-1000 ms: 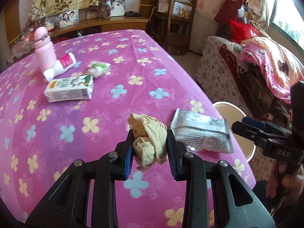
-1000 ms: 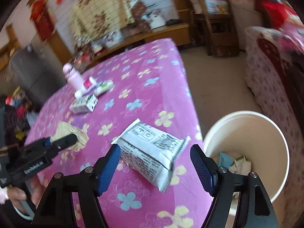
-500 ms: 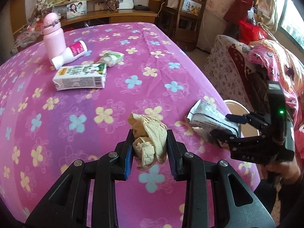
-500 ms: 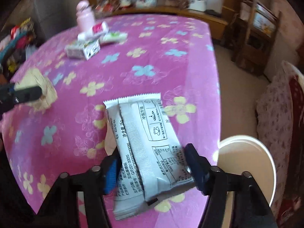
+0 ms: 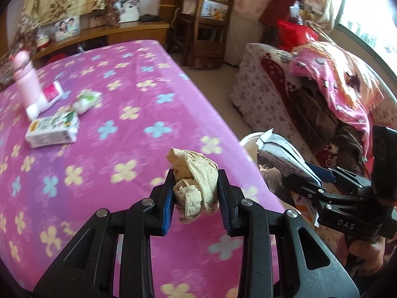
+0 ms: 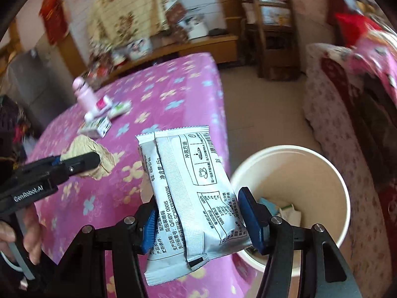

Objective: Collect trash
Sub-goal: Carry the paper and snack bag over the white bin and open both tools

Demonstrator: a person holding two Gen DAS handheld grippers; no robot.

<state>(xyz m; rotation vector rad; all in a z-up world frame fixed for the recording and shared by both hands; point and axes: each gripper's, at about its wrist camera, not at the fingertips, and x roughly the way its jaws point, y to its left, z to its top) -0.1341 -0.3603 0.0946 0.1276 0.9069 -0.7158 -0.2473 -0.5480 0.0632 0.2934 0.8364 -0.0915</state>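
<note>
Pink floral bedspread [image 5: 119, 149] below me; right gripper [image 6: 198, 219] clamps the sachet [image 6: 188, 186] nearest the bin [image 6: 322, 173]; left gripper [image 5: 196, 202] pinches crumpled tissue [image 5: 196, 181].

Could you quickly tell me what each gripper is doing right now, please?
Left gripper: closed on the crumpled tissue.
Right gripper: closed on the silver sachet pack, beside the white bin.
</note>
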